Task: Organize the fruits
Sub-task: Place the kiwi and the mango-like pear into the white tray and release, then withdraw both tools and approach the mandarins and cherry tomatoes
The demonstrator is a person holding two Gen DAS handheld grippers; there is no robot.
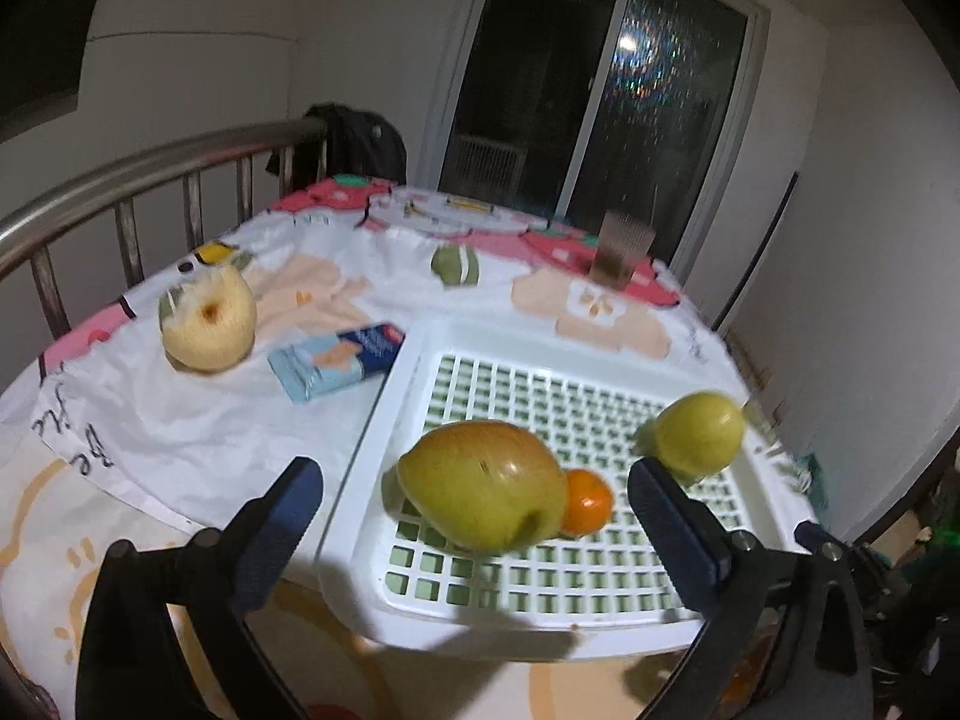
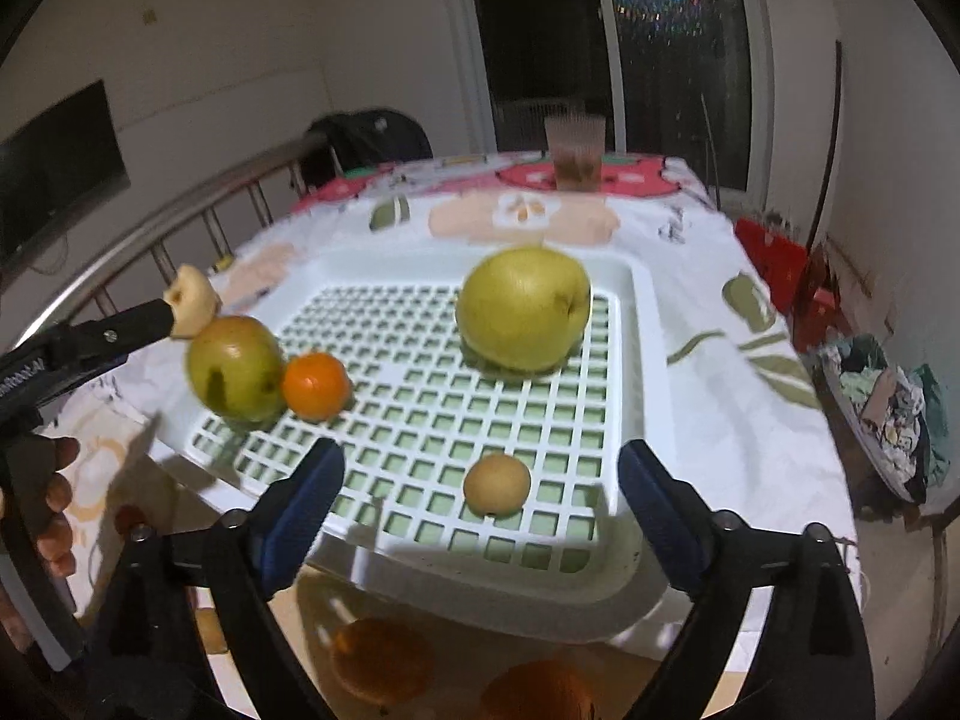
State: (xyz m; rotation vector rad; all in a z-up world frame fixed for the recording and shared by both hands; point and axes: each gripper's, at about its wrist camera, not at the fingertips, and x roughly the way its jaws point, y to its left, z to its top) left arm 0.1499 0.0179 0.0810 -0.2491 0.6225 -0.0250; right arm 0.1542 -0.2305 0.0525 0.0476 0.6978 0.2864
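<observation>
far cup (image 1: 621, 255): motion-blurred, contents unreadable
small box (image 1: 336, 360): print too blurred to read
orange (image 1: 587, 502): left part hidden behind green fruit (image 1: 483, 486)
near fruits under tabletop (image 2: 384, 666): dim, cut off by bottom edge
person's hand (image 2: 54, 498): cut off at left edge

A white plastic tray (image 2: 645, 324) with a grid of square holes in its floor lies flat on the table. Four fruits sit in it. A large yellow-green pear (image 2: 523, 309) rests toward the far side. A greenish apple (image 2: 235, 369) with a brown blush stands at the left edge, touching a small orange (image 2: 316, 386) just to its right. A small tan round fruit (image 2: 497, 483) lies alone near the front edge. Outside the tray, a pale yellow fruit (image 1: 208, 321) sits on the cloth to the left.
</observation>
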